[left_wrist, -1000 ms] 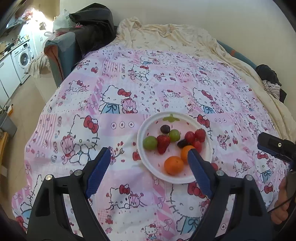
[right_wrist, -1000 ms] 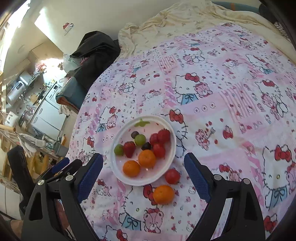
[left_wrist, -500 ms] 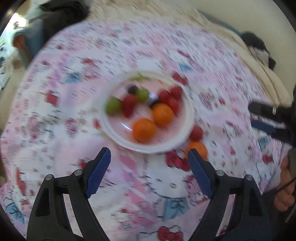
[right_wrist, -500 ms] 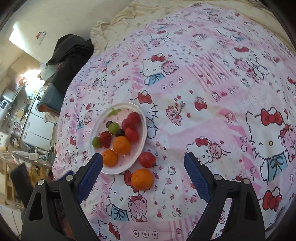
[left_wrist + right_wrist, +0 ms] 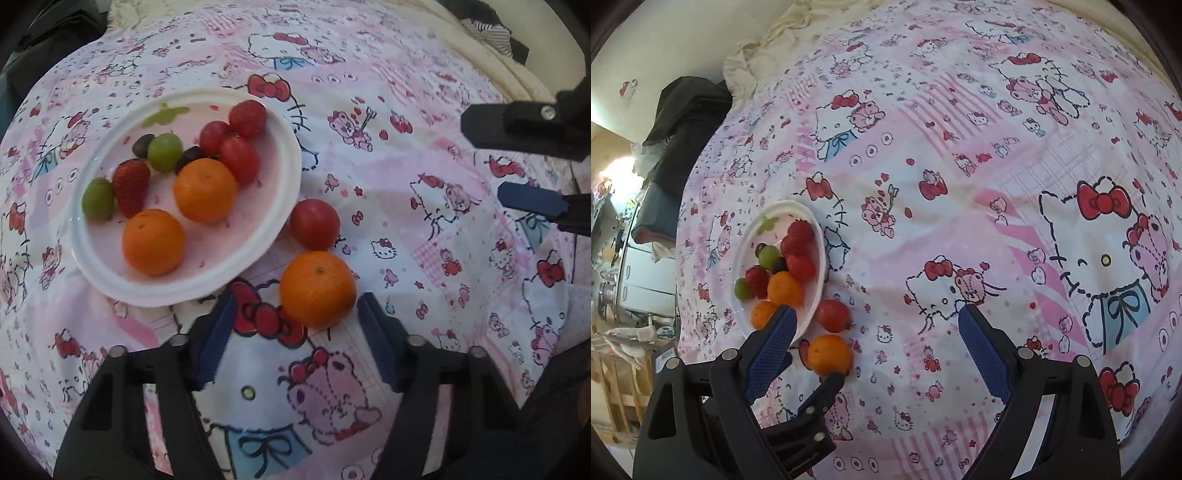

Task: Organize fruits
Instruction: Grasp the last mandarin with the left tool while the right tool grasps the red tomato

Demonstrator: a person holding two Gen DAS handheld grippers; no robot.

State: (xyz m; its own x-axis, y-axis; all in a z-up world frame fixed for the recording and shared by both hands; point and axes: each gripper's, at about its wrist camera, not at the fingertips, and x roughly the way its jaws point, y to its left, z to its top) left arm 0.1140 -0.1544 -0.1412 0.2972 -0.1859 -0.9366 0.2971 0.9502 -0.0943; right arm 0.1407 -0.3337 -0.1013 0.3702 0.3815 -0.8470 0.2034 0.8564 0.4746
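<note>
On the pink cartoon-print bedsheet [image 5: 424, 192], our left gripper [image 5: 295, 306] is closing, the loose orange [image 5: 317, 290] just ahead, untouched. Our right gripper [image 5: 877, 325] stands wide, empty. One tomato [image 5: 314, 224] also waits outside. The plate [image 5: 280, 206] holds two oranges, two grapes, and more.

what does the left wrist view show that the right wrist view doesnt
Only the left wrist view: striped dark clothing at the bed's far edge.

Only the right wrist view: black clothing heaped on a chair, and a lit room beyond.

Both: the white round plate of fruit, the loose orange mandarin and loose red tomato beside it, and the pink cartoon-cat bedsheet.
</note>
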